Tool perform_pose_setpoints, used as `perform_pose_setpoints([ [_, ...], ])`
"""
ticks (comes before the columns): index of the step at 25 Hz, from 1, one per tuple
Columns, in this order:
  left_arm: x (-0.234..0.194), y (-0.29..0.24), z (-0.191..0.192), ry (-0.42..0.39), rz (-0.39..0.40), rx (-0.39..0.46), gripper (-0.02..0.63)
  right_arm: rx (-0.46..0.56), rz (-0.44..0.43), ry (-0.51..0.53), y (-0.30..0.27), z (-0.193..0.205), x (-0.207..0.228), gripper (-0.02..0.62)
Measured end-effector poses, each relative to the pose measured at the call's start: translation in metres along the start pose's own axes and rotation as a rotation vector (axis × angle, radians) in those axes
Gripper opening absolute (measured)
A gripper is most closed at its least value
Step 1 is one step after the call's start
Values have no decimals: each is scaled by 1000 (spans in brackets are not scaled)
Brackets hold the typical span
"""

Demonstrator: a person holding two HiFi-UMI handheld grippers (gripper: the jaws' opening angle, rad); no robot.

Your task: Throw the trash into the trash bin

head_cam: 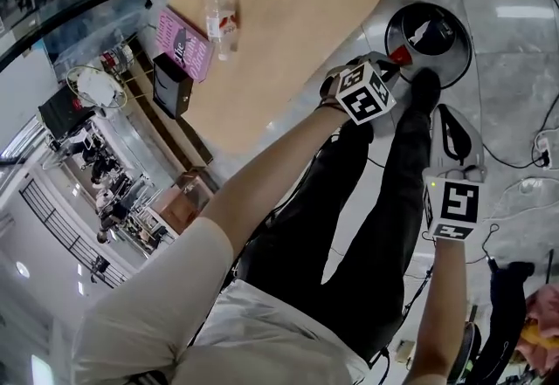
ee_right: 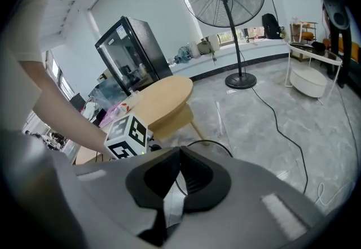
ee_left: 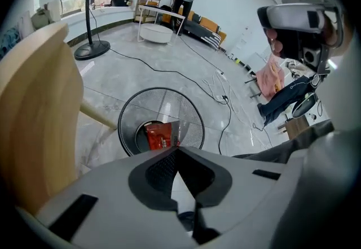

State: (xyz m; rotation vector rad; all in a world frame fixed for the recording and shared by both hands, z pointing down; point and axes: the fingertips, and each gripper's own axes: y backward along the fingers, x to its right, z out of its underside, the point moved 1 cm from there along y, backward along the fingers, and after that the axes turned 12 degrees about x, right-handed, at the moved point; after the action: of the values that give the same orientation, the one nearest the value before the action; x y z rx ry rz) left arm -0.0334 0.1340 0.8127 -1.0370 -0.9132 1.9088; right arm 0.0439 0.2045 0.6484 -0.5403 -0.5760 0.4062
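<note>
Grey floor lies under a wooden table (head_cam: 288,17). Near its left edge we see a pink packet (head_cam: 183,44) and, just beside it, a bottle (head_cam: 222,15) lying along that edge. Our left gripper (ee_left: 177,151) is squeezed tight on nothing, right over the trash bin (ee_left: 131,112). Only its own view shows the red wrapper (ee_left: 158,135) down inside. Our right gripper (ee_right: 180,151) is squeezed tight too, and empty. We think the left one is nearer the bottle.

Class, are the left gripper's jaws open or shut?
Shut: the left gripper shows its jaws pressed together in its own view, pinching a red wrapper above the bin.
</note>
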Motion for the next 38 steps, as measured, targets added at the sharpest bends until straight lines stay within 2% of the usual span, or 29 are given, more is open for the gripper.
perform_pose_setpoints([
  [7, 0, -43, 22, 43, 1, -43, 8, -4, 8, -22, -7, 24, 14, 11],
  [12, -3, -63, 27, 93, -13, -29, 8, -7, 5, -32, -10, 34, 18, 11],
  [13, -2, -66, 27, 104, -13, -28, 27, -8, 3, -33, -11, 36, 18, 11],
  [14, -1, -68, 27, 117, -10, -28, 108, -10, 3, -31, -11, 37, 18, 11],
  [15, 0, -70, 26, 130, -8, -25, 163, -12, 4, -28, -11, 39, 19, 11],
  [17, 3, -70, 22, 144, -2, -11, 219, -14, 7, -24, -10, 41, 20, 11],
  [18, 4, -68, 21, 145, 4, -6, 246, -12, 7, -25, -10, 40, 19, 11],
  [21, 8, -59, 19, 136, 17, 3, 267, -8, -1, -22, -11, 33, 12, 11],
  [31, 11, 1, -8, 141, -19, 83, 268, -8, -33, 40, -5, 3, -12, 11],
  [38, 19, 66, -17, 195, -12, 112, 288, -10, -88, 101, -3, -37, -49, 11],
])
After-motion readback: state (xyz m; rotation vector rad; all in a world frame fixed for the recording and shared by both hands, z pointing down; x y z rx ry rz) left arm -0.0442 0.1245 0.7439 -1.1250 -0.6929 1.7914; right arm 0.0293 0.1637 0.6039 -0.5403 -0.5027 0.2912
